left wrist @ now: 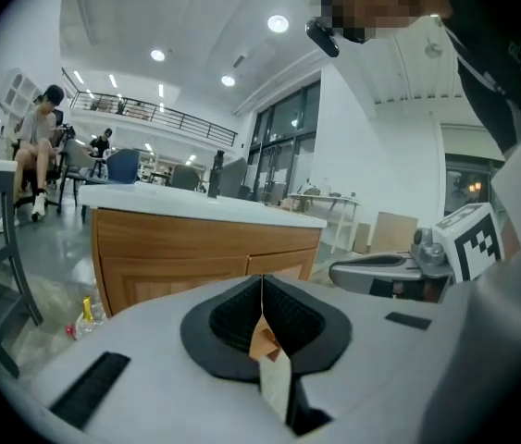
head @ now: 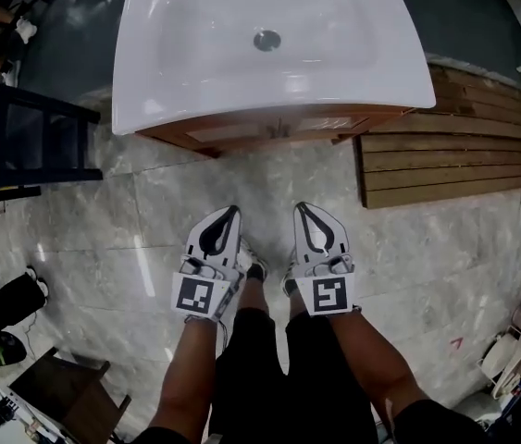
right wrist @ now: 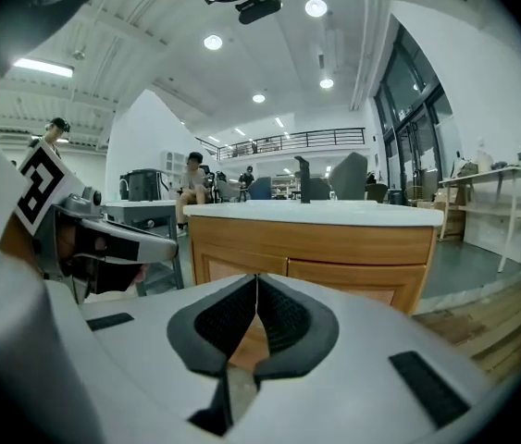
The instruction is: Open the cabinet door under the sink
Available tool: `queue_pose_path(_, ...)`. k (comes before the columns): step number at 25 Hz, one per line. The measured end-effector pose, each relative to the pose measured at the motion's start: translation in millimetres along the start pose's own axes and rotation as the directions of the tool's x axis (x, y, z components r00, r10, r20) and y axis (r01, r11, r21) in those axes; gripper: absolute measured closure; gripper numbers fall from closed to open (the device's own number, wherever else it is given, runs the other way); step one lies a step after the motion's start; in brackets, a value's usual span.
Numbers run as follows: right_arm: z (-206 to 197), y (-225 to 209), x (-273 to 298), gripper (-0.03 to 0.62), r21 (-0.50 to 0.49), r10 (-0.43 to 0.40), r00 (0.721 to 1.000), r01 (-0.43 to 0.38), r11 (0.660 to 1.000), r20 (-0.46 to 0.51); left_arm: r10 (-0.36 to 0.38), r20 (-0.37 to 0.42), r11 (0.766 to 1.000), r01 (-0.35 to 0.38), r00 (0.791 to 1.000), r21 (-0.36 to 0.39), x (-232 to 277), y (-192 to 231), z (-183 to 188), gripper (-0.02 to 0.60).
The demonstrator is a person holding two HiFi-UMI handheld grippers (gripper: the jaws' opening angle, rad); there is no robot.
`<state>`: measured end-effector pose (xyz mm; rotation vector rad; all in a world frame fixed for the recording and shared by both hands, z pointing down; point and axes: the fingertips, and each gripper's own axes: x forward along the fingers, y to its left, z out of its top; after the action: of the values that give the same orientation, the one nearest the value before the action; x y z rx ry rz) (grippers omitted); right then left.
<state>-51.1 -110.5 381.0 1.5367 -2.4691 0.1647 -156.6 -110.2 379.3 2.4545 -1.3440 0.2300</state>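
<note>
Left tongs (head: 231,211) and right tongs (head: 302,207): both closed tip to tip, nothing held, side by side above the floor (head: 149,220). Cabinet doors (right wrist: 240,265) shut under the white sink (head: 269,72), ahead of both tongs, untouched.

Marble floor (head: 130,239), wooden slats (head: 445,155) (ceiling spotlights (left wrist: 279,23) lit), seemingly tall windows (left wrist: 288,146)
</note>
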Motion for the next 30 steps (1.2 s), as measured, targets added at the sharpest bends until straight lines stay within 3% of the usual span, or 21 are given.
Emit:
queue_pose_path(7, -71, -13, 59, 0.568, -0.068, -0.037, 0.995, 0.030, 0.997, -0.096, 0.008, -0.030, 1.000, -0.008, 1.000, -0.015, 40, 46, -54, 0.558)
queue_pose_path(13, -117, -25, 103, 0.509, -0.089, -0.054, 0.988, 0.041, 0.995, -0.147, -0.031, -0.054, 0.999, 0.032, 0.998, 0.011, 67, 60, -92, 0.558)
queue_pose_path(17, -141, -36, 124, 0.473, -0.085, -0.075, 0.981, 0.061, 0.995, -0.180, -0.029, -0.064, 0.999, 0.028, 0.998, -0.017, 78, 66, -105, 0.558)
queue_pose_path(21, -156, -43, 146, 0.457, -0.103, -0.091, 0.978, 0.072, 0.992, -0.190, -0.028, -0.145, 1.000, 0.029, 0.989, 0.000, 82, 72, -128, 0.558)
queue_pose_path(30, -176, -63, 192, 0.436, -0.093, -0.154, 0.964, 0.136, 0.986, -0.217, -0.019, -0.082, 0.999, 0.017, 0.996, -0.030, 94, 80, -137, 0.558)
